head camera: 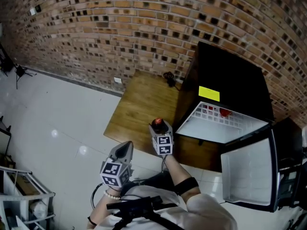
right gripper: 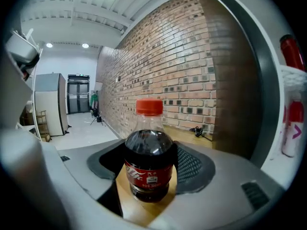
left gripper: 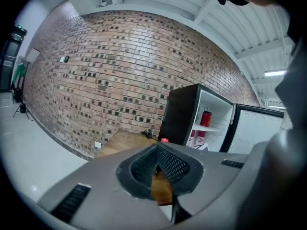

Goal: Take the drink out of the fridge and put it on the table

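A small cola bottle (right gripper: 149, 152) with a red cap stands upright between my right gripper's (right gripper: 149, 166) pads, which press on both its sides. Its base is just over the wood. In the head view the bottle (head camera: 158, 125) and right gripper (head camera: 160, 128) are above the near right part of the wooden table (head camera: 139, 102), beside the black fridge (head camera: 230, 75). My left gripper (head camera: 126, 147) hangs lower left of the table's front edge, with its pads meeting at the tip and nothing between them. From the left gripper (left gripper: 157, 169) view, the red cap (left gripper: 164, 140) shows ahead.
The fridge door (head camera: 249, 171) hangs wide open at the right. A white shelf (head camera: 216, 121) holds red containers (left gripper: 206, 118). A black cable (head camera: 169, 78) lies at the table's back edge by the brick wall. A metal rack (head camera: 24, 200) stands at lower left.
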`<act>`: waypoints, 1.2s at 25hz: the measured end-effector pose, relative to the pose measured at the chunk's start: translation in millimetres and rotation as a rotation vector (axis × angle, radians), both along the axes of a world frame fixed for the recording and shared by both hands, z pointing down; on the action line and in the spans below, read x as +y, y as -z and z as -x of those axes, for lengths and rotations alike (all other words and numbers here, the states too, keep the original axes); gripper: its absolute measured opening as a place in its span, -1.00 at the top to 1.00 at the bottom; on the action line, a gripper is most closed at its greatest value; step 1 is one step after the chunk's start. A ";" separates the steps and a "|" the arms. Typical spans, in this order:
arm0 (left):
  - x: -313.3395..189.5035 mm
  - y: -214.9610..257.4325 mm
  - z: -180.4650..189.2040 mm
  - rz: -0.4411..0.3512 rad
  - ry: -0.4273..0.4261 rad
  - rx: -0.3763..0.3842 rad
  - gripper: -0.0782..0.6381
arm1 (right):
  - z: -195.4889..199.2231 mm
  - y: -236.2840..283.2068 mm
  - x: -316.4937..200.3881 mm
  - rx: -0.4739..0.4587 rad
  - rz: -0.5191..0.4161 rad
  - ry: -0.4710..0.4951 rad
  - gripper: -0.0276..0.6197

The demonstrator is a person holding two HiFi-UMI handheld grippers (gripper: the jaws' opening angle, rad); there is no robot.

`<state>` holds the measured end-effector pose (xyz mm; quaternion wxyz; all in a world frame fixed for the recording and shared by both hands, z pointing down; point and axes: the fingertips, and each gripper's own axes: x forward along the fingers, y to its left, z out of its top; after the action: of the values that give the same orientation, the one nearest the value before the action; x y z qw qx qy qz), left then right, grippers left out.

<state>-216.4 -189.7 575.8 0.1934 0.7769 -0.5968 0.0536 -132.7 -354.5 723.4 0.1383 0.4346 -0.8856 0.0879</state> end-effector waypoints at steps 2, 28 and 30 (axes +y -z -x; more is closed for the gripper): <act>-2.5 -7.7 -0.9 0.002 0.000 0.002 0.78 | 1.2 -15.3 -4.2 -0.002 0.011 -0.007 -0.10; -9.7 -20.9 3.3 0.004 -0.012 0.002 0.78 | 4.6 -67.9 -19.5 0.018 0.084 -0.017 -0.16; -7.9 -13.5 5.6 0.001 -0.016 0.011 0.78 | 0.5 -56.9 -13.5 0.016 0.094 -0.022 -0.25</act>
<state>-222.0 -197.6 589.4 0.1969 0.7819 -0.5893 0.0512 -133.2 -368.0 780.3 0.1646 0.4381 -0.8745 0.1274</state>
